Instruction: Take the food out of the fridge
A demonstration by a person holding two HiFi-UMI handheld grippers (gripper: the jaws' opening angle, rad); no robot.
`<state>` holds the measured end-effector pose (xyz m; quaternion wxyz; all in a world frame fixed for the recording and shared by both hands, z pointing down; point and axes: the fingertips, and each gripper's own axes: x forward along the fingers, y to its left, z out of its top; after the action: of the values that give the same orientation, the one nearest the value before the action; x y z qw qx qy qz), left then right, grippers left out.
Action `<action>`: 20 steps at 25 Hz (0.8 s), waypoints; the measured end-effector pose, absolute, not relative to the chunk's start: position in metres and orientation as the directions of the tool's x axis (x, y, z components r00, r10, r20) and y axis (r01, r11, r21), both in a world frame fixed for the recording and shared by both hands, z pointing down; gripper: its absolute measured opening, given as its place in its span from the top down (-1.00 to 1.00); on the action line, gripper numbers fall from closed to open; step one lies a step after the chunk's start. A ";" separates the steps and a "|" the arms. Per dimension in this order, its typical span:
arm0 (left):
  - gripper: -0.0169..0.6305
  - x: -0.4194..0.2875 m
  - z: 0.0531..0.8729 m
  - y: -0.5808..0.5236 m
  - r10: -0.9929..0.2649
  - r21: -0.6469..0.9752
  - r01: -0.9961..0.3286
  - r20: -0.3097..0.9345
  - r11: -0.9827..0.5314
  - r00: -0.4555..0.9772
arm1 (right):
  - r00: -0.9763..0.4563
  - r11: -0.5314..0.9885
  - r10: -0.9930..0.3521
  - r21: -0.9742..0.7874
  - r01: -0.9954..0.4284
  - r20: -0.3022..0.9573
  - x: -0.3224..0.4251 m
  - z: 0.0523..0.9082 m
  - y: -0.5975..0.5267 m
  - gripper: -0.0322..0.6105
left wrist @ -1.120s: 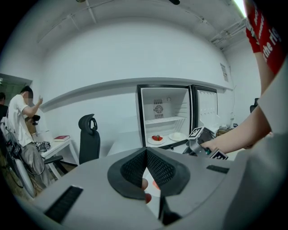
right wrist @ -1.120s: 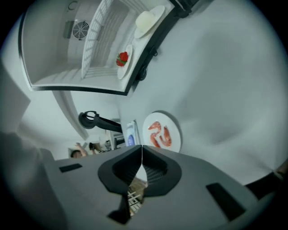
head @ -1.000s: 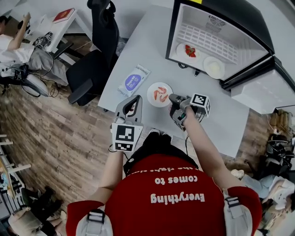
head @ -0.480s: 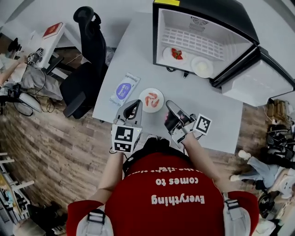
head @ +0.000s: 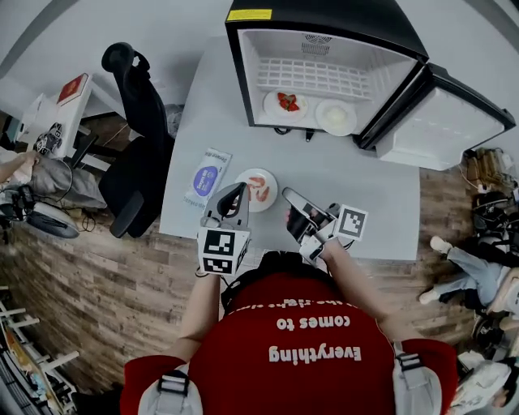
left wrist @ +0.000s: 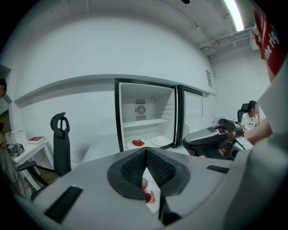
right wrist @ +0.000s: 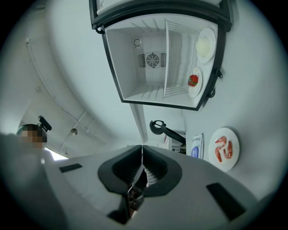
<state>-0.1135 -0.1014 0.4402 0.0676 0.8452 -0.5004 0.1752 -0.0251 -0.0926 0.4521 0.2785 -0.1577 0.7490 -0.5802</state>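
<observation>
Furniture first, from the left of the head view: a black office chair (head: 138,121) stands at about ten o'clock from the person, off the counter's (head: 357,186) left edge. On the counter, a packet with a blue label (head: 207,177) lies at eleven o'clock of the left gripper (head: 241,188).

That left gripper has its jaws brought together with nothing between them; its own view shows the ribbed pads meeting at the tip. Just past its tip, at about one o'clock, sits a white plate of shrimp (head: 261,188), out of the fridge and resting on the counter near the front edge.

Next to the right, the right gripper (head: 286,194) is likewise closed and empty, at three o'clock of the shrimp plate and apart from it. Its view looks up and over the counter toward the fridge.

At twelve o'clock, at the back of the counter, the small fridge (head: 324,16) stands open. On its floor are two more white plates: one with strawberries (head: 284,104) on the left and one with a pale, rounded food (head: 336,117) on the right, near the hinge side. The door (head: 442,121) swings out toward two o'clock.

Judging by this layout, the job looks about a third done: one plate is out and two wait inside. Neither gripper has reached the opening, so the next pick is likely the strawberry plate.
</observation>
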 end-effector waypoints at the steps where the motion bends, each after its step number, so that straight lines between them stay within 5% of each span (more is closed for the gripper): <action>1: 0.95 -0.111 0.441 -0.104 -0.817 -0.059 -0.865 0.367 -0.498 0.446 | -0.795 0.277 -0.562 -0.957 0.082 -0.230 -0.024 0.453 -0.094 0.85; 13: 0.95 -0.074 0.459 -0.147 -0.742 -0.030 -0.810 0.421 -0.586 0.522 | -0.702 0.158 -0.705 -0.987 -0.019 -0.100 0.038 0.500 -0.145 0.82; 20: 0.95 -0.061 0.461 -0.175 -0.719 -0.031 -0.788 0.434 -0.614 0.543 | -0.624 -0.029 -0.781 -0.999 0.025 0.007 0.076 0.564 -0.195 0.58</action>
<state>-0.0613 -0.1746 0.4608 0.0841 0.8743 -0.4310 0.2067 0.0757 -0.1954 0.5645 0.3103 -0.3029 0.6241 -0.6500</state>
